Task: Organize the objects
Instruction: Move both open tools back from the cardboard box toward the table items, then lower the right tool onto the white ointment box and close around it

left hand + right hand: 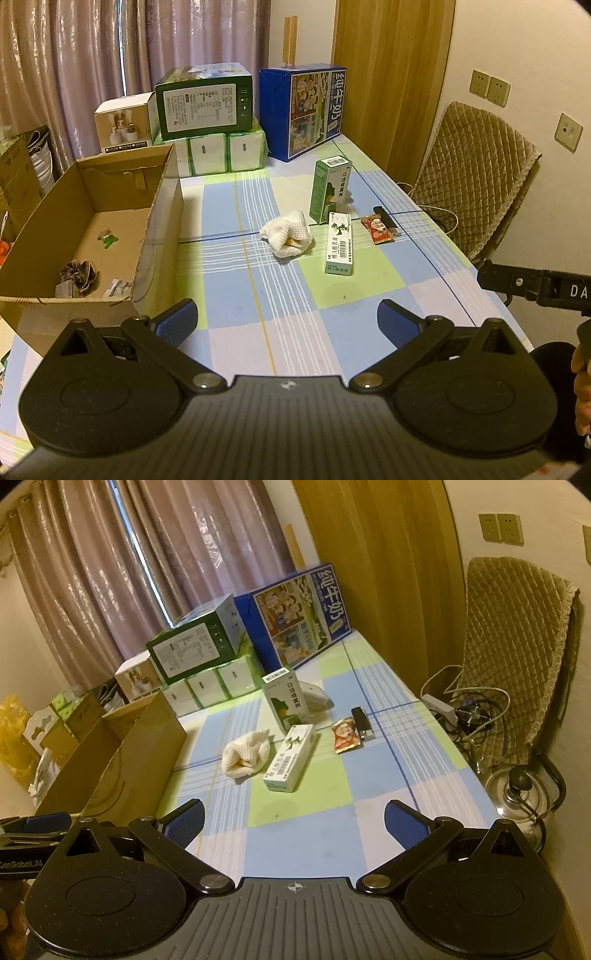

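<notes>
Both grippers — the left [287, 321] and the right [294, 821] — are being held wide and empty over the near table [354, 291], seemingly lined up on the cloth [287, 236], flat box [340, 243] and snack [377, 229] being left loose beside the carton [162, 206] — the likely destination.

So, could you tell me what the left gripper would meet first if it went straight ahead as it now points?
Probably the crumpled white cloth. The left gripper is open over bare tablecloth, and the cloth lies nearest its line, though depth is uncertain.
</notes>
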